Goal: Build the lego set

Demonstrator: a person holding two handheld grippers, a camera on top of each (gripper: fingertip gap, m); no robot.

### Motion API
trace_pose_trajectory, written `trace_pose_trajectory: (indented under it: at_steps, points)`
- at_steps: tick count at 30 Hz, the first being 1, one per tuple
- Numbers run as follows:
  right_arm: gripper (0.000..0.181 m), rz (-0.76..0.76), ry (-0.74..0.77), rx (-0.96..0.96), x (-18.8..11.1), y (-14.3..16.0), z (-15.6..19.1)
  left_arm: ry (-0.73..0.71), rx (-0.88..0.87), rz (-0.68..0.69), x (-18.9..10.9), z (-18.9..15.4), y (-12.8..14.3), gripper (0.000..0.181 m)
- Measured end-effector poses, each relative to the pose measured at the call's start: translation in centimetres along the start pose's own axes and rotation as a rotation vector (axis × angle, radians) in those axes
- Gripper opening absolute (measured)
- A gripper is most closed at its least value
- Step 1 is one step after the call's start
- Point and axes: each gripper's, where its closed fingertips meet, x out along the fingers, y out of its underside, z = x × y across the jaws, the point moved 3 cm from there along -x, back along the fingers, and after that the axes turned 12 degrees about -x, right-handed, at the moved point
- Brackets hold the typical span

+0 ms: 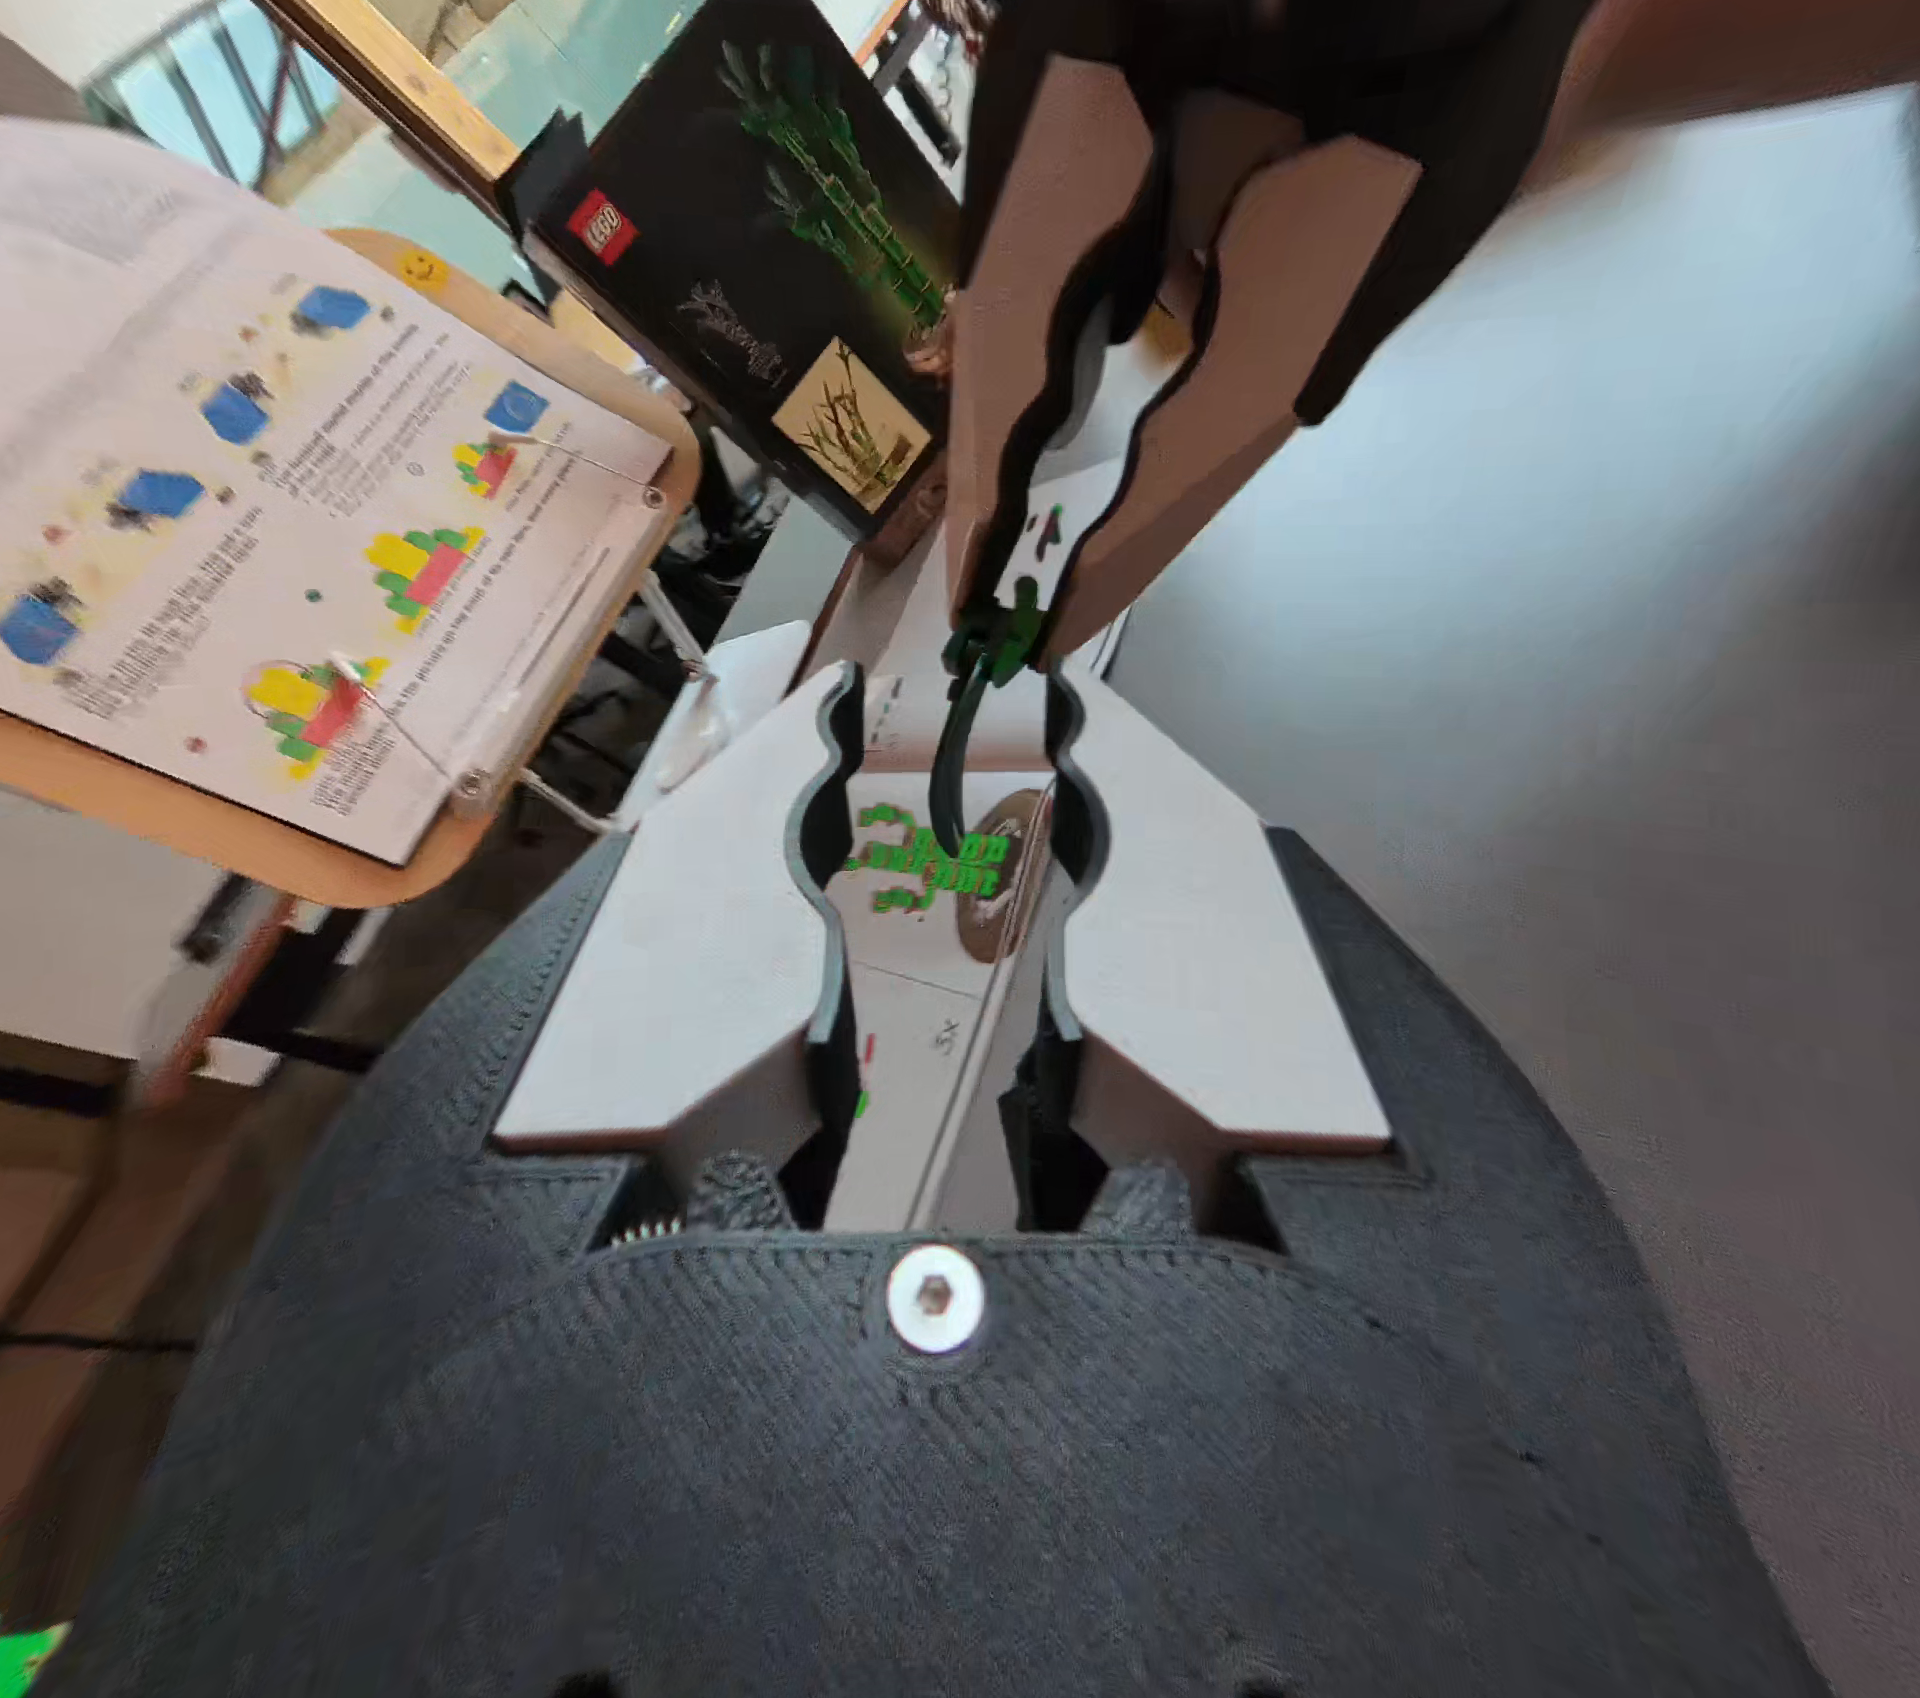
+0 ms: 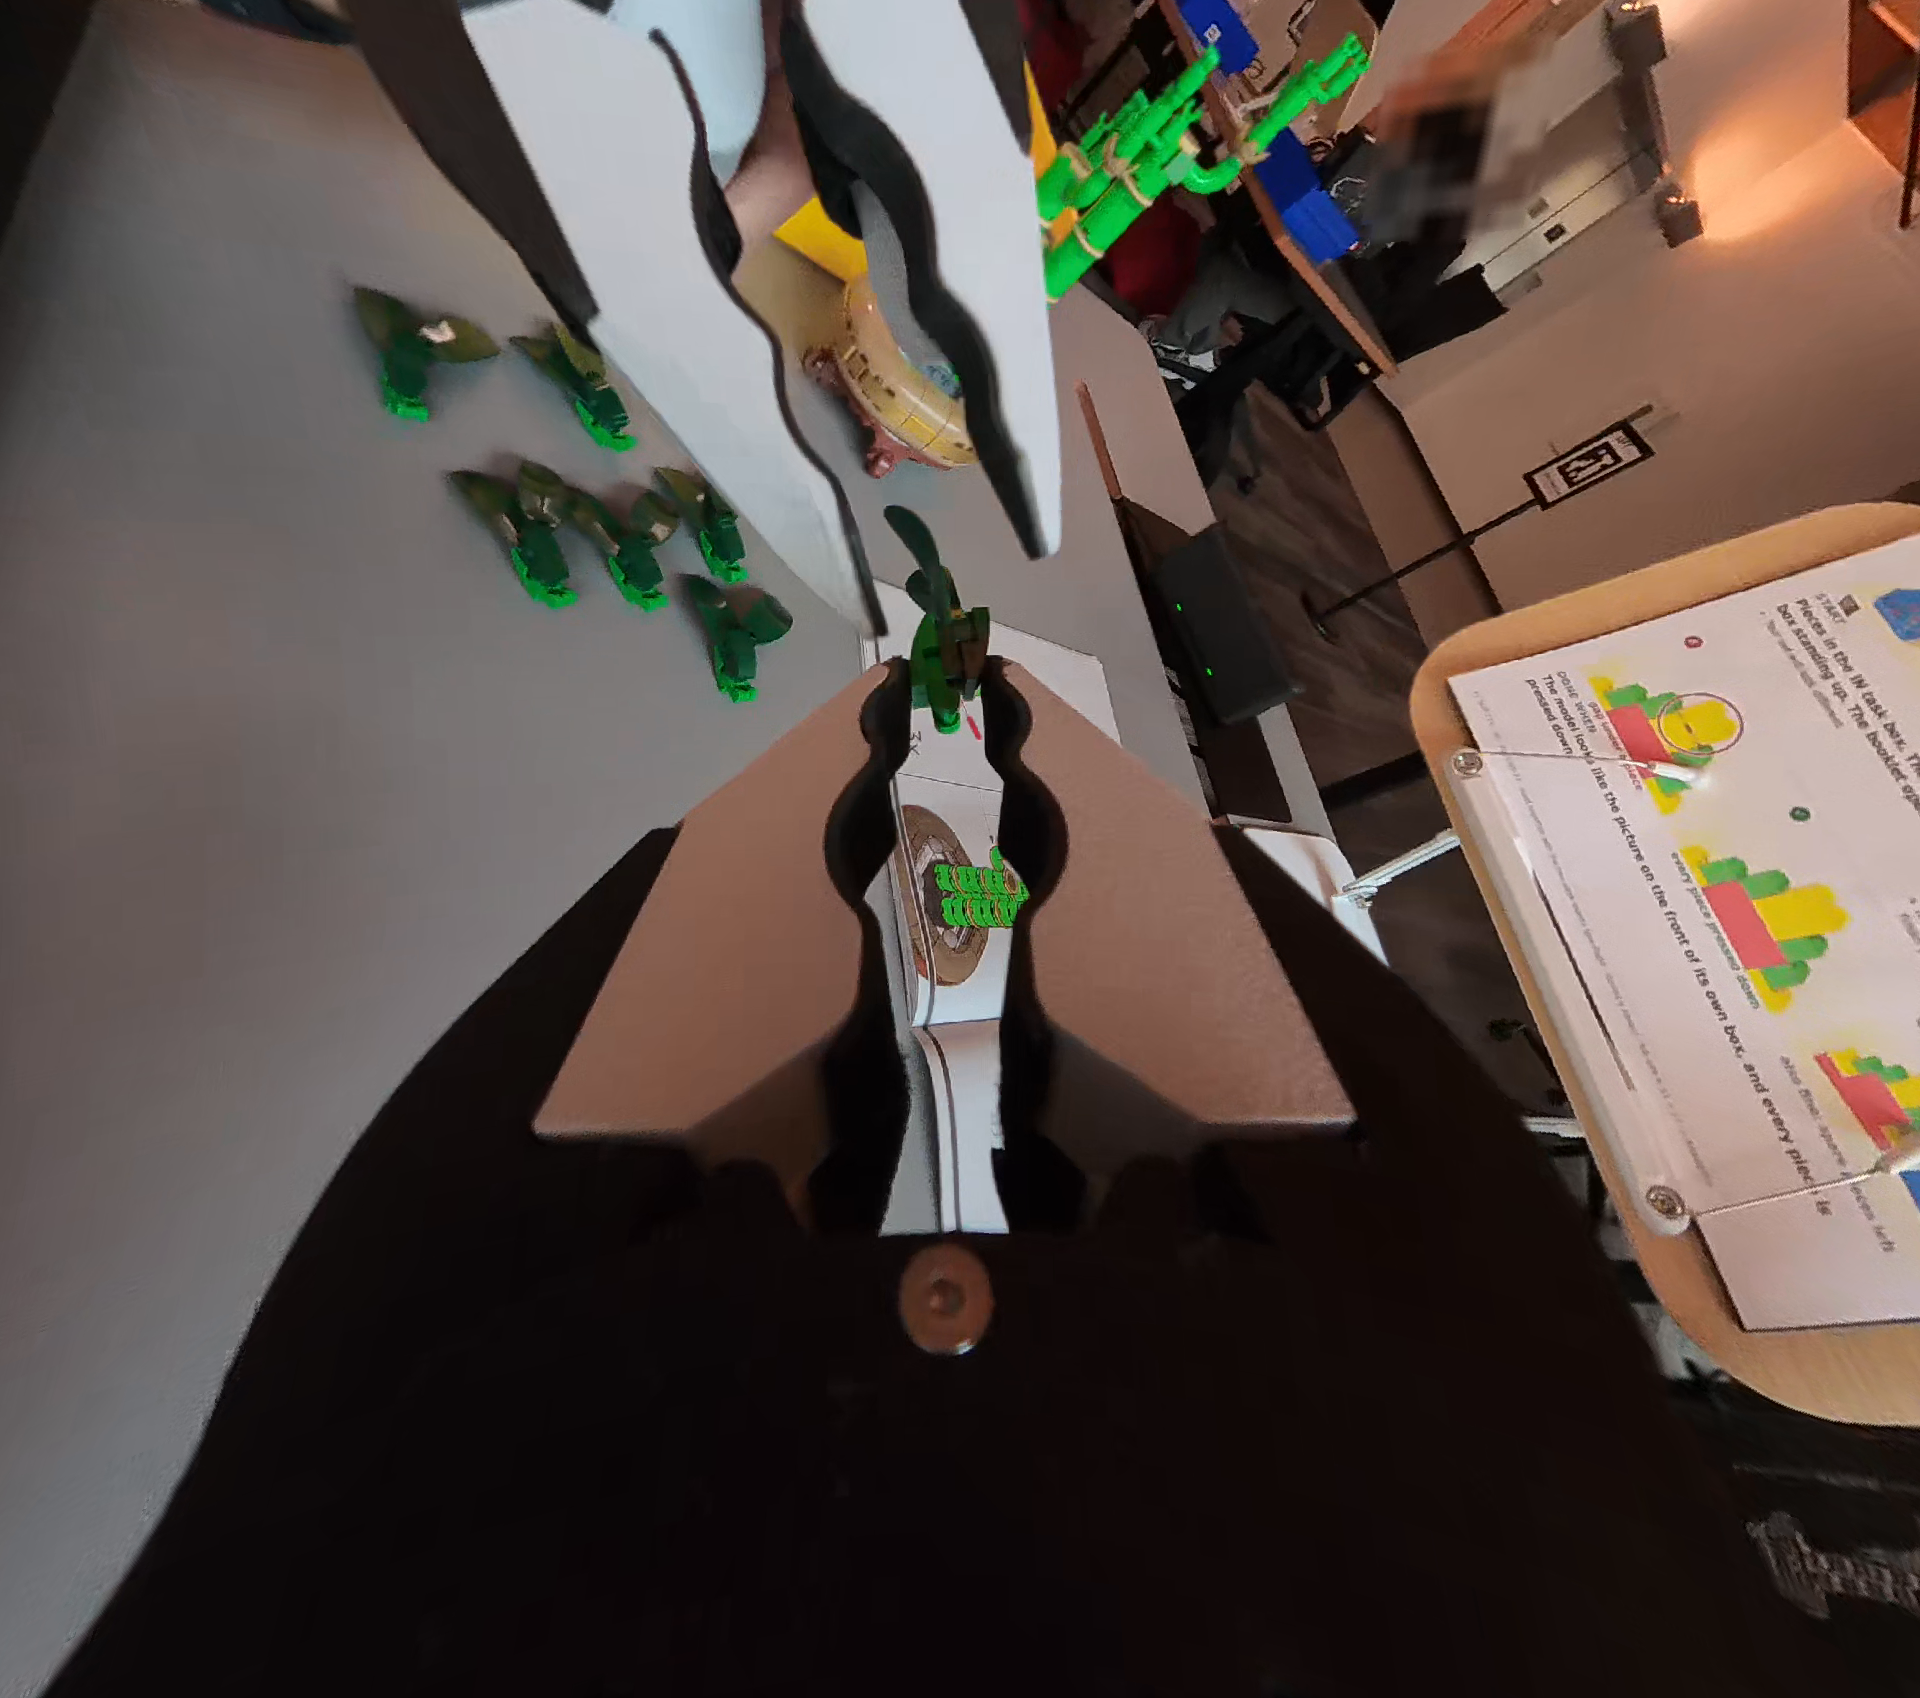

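Fingers point(image 2: 883, 692) pinching leaf piece point(image 2: 943, 651), tips facing

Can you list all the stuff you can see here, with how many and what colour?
leaf piece: one, green, pinched at the right gripper's tips
leaf clusters: about seven, green, lying on the grey table
bamboo stalks: a bunch, bright green, behind the left gripper
round base: one, tan and brown, on the table
building booklet: one, white, open under the grippers
set box: one, black, standing at the table's back
instruction sheet: one, white, clipped to a wooden stand
left gripper: one, black with pale fingers, open
right gripper: one, black with pale fingers, shut on the leaf piece
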Motion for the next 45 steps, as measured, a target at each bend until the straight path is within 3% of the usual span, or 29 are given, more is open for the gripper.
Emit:
trace_pose_trajectory:
  at_steps: [2,16,27,32,37,45]
  points:
    - [0.012,-0.001,-0.015,-0.043,0.2,-0.1,0.5,-0.018,0.109,0.027,0.3,-0.7,0.5,0.019]
    - [0.012,-0.036,-0.043,-0.313,0.2,0.3,2.4,0.041,0.239,0.125,0.6,-2.5,1.7,0.011]
    - [0.011,0.007,-0.147,-0.073,1.0,1.5,2.6,0.071,0.196,0.232,1.6,-2.6,2.7,0.01]
    - [0.011,-0.021,-0.164,-0.077,0.8,1.5,2.5,0.079,0.186,0.217,1.6,-2.6,2.5,0.01]
    - [0.013,-0.053,-0.274,-0.051,-0.1,1.2,3.6,0.144,0.209,0.195,1.3,-4.0,2.3,0.01]
    - [0.014,0.024,-0.358,-0.017,0.0,1.7,4.9,0.201,0.199,0.255,1.5,-4.9,3.3,0.01]
